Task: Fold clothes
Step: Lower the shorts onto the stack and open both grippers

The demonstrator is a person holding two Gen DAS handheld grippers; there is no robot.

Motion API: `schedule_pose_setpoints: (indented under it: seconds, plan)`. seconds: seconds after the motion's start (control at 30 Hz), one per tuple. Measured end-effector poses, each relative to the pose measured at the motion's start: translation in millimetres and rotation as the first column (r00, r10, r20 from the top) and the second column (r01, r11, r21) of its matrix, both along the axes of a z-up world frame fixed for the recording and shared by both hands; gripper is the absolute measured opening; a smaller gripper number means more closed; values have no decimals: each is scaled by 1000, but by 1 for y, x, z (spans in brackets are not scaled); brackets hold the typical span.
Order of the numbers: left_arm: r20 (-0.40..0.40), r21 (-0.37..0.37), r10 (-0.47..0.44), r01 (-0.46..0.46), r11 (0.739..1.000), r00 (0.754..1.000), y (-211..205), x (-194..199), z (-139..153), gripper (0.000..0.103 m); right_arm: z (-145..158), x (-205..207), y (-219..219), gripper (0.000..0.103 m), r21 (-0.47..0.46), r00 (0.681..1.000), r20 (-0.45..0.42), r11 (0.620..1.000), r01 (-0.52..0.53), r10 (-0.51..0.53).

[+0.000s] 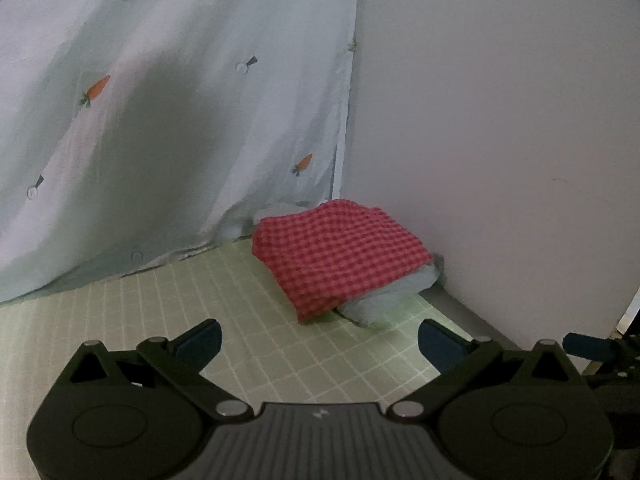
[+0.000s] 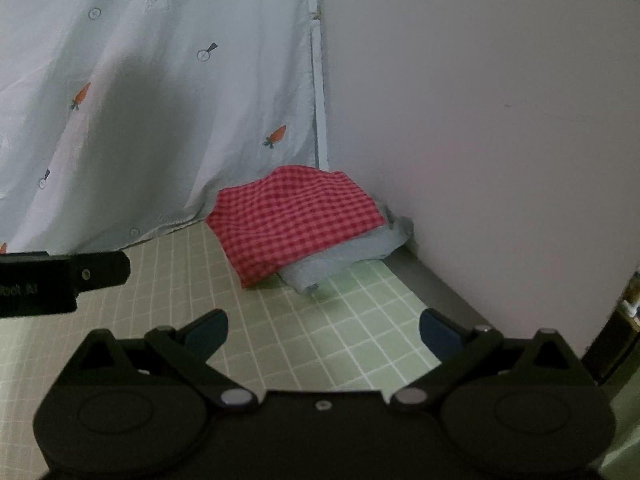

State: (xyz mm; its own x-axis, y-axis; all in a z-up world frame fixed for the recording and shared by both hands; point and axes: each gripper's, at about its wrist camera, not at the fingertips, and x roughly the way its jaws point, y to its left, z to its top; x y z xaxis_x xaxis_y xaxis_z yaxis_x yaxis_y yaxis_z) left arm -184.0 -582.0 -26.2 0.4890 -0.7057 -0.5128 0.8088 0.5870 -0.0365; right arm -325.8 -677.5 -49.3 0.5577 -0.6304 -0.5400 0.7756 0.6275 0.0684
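A folded red-and-pink checked cloth [image 1: 340, 252] [image 2: 296, 220] lies in the far corner on top of a folded pale blue garment [image 1: 384, 300] [image 2: 344, 260] whose edge pokes out at the front and right. My left gripper [image 1: 320, 340] is open over the green grid mat [image 1: 200, 300], short of the pile, holding nothing. My right gripper [image 2: 324, 332] is likewise open and empty, a little in front of the pile. A fingertip of the right gripper [image 1: 588, 346] shows at the right edge of the left wrist view, and the left gripper's body [image 2: 60, 280] juts in at the left of the right wrist view.
A pale curtain with carrot prints [image 1: 160, 120] [image 2: 140, 100] hangs down to the mat on the left. A plain white wall [image 1: 500, 120] [image 2: 480, 120] closes the right side, with a grey ledge [image 2: 432, 284] along its foot. The green mat [image 2: 320, 320] stretches between grippers and pile.
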Motion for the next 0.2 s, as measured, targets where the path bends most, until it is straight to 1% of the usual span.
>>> schedule_pose_setpoints:
  seconds: [0.2]
  plan:
    - [-2,-9,-7,7,1000,1000,5,-5,4,103,4,-5,6,103,-15,1000,6,1000,-6,6]
